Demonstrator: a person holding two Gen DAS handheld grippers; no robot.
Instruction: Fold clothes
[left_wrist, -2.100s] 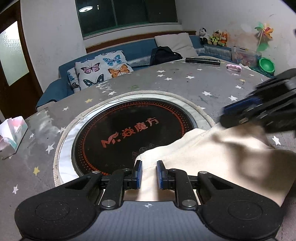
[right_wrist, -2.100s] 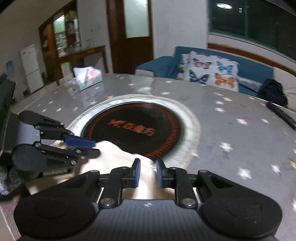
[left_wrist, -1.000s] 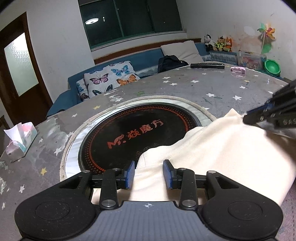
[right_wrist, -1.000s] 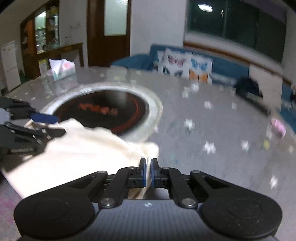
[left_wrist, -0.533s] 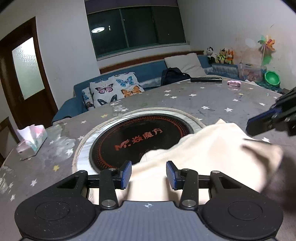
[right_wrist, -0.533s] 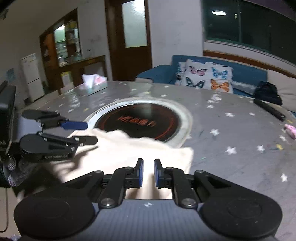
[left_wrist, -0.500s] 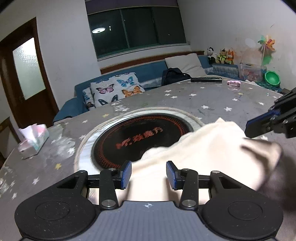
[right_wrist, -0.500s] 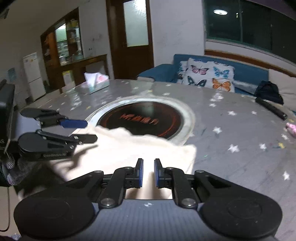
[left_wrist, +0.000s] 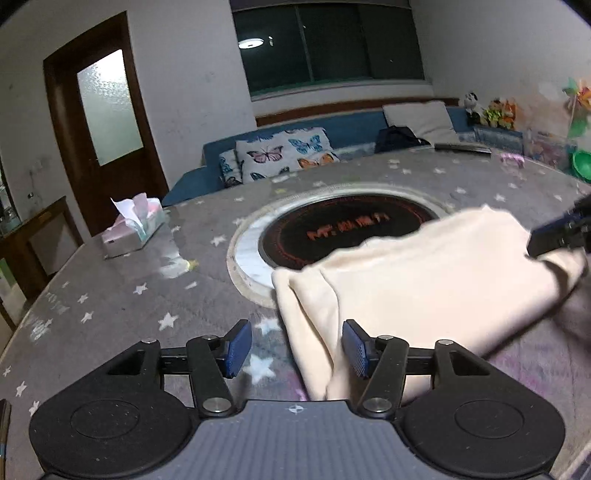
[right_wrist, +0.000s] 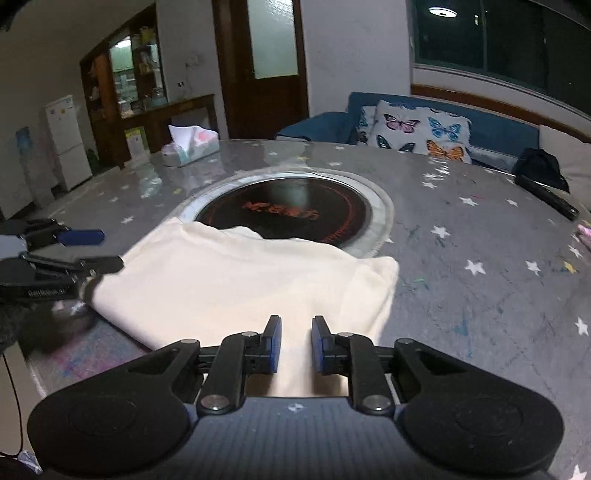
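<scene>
A cream garment lies folded on the grey star-patterned table, partly over the black round hotplate. My left gripper is open wide; the garment's left edge lies between its pads without being pinched. In the right wrist view the same garment lies flat, and my right gripper is open with the cloth's near edge under the gap. The left gripper shows at the left of that view, open beside the cloth's corner. The right gripper shows at the right edge of the left wrist view.
A tissue box stands on the far left of the table. A black remote and a small pink item lie near the far edge. A blue sofa with butterfly cushions is behind the table.
Both grippers have let go of the garment and opened. The left one opened wide and shifted left, so the cloth now lies toward its right finger. The garment has settled flat.
</scene>
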